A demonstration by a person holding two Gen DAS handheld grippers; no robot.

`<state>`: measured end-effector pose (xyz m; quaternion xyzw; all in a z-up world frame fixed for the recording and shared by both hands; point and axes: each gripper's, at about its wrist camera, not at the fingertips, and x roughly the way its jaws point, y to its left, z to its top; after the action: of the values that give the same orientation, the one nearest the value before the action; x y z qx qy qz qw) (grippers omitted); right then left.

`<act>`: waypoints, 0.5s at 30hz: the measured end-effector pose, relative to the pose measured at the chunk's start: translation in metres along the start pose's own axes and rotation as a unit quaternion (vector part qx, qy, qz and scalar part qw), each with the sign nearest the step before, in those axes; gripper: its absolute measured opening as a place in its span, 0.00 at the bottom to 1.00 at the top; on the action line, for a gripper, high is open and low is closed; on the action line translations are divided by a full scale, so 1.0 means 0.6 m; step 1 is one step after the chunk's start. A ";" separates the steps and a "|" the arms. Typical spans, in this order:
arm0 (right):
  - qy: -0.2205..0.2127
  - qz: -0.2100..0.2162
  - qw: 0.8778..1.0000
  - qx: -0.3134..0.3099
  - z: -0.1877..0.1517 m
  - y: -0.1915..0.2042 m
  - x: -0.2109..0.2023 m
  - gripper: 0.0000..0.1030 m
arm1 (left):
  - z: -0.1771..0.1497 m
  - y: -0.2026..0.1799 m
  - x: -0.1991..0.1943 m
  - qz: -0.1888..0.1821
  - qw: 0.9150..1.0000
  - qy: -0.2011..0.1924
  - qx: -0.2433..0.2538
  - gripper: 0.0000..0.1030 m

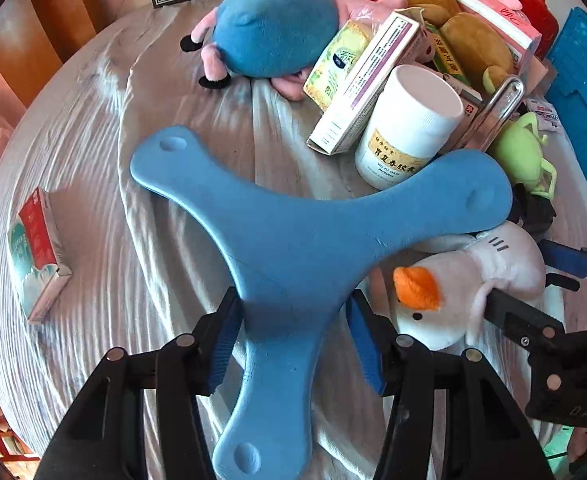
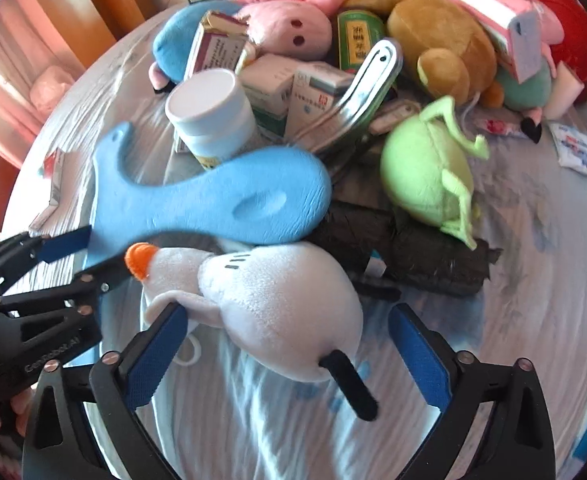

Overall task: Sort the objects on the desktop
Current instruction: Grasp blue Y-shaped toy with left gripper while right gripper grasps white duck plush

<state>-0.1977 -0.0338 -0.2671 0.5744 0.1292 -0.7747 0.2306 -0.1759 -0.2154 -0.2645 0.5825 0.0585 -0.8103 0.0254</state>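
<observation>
Wrinkled pale cloth [image 1: 93,208] covers the round table, with orange curtains seen beyond its far left edge. From the left wrist view, a blue three-armed boomerang [image 1: 293,248] is seen lying across the near middle, one arm passing between the blue pads of the left gripper [image 1: 293,340]; the left pad is pressed against its edge, while a thin gap seems to remain at the right pad, so a firm grip cannot be told. A white medicine bottle [image 1: 409,128] is propped just beyond the boomerang's right arm, among tilted medicine boxes [image 1: 365,88], a metal clip [image 1: 497,112] and a blue plush [image 1: 273,28]. A small red and teal box [image 1: 37,256] lies apart at the left. A white duck plush [image 1: 453,284] is tucked beneath the boomerang's right arm, and the right gripper [image 1: 533,288] is seen reaching in at it from the right.

From the right wrist view, the white duck plush [image 2: 269,308] is framed between the fingers of the right gripper [image 2: 289,356], pointed steeply down; the left pad touches the plush's wing, the right pad stands clear, so the jaws are open. The boomerang [image 2: 213,200] overlaps the duck's head on the far side, with the left gripper [image 2: 89,256] at its near-left arm. A green plush [image 2: 425,176] rests on a dark bundle [image 2: 413,256] to the right, and a brown plush [image 2: 441,40] lies farther back.
</observation>
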 end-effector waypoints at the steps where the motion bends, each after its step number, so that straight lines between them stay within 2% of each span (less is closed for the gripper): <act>1: 0.005 0.000 1.000 0.001 -0.003 -0.003 -0.002 0.79 | 0.001 0.000 0.005 0.002 1.000 0.003 -0.002 0.51; 5: 0.028 -0.005 1.000 0.005 -0.019 -0.025 -0.007 0.78 | 0.000 -0.004 0.016 0.007 1.000 0.001 -0.004 0.51; 7: 0.028 -0.001 1.000 -0.005 -0.019 -0.026 -0.009 0.85 | -0.003 -0.007 0.017 0.009 1.000 -0.008 -0.005 0.51; 8: 0.025 -0.002 1.000 -0.007 -0.016 -0.025 -0.009 0.94 | -0.005 -0.009 0.017 0.012 1.000 -0.011 -0.006 0.51; 9: 0.019 -0.003 1.000 -0.012 -0.013 -0.025 -0.004 1.00 | -0.007 -0.011 0.017 0.017 1.000 -0.016 -0.008 0.45; 11: 0.013 -0.002 1.000 -0.019 -0.004 -0.021 0.008 1.00 | -0.013 -0.016 0.017 0.020 1.000 -0.023 -0.009 0.44; 12: 0.014 0.001 1.000 -0.020 0.000 -0.019 0.018 0.98 | -0.016 -0.019 0.016 0.018 0.999 -0.024 -0.008 0.44; 13: 0.017 0.003 1.000 -0.026 0.002 -0.016 0.026 0.92 | -0.020 -0.023 0.013 0.018 0.999 -0.027 -0.008 0.43; 14: 0.020 -0.002 0.999 -0.030 0.002 -0.013 0.031 0.68 | -0.025 -0.027 0.008 0.021 0.999 -0.031 -0.006 0.43; 15: 0.021 -0.014 0.999 -0.036 0.001 -0.009 0.031 0.64 | -0.028 -0.031 0.000 0.024 0.999 -0.037 -0.006 0.43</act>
<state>-0.2052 -0.0335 -0.2852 0.5798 0.1698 -0.7604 0.2381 -0.1620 -0.1947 -0.2689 0.5536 0.0482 -0.8299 0.0499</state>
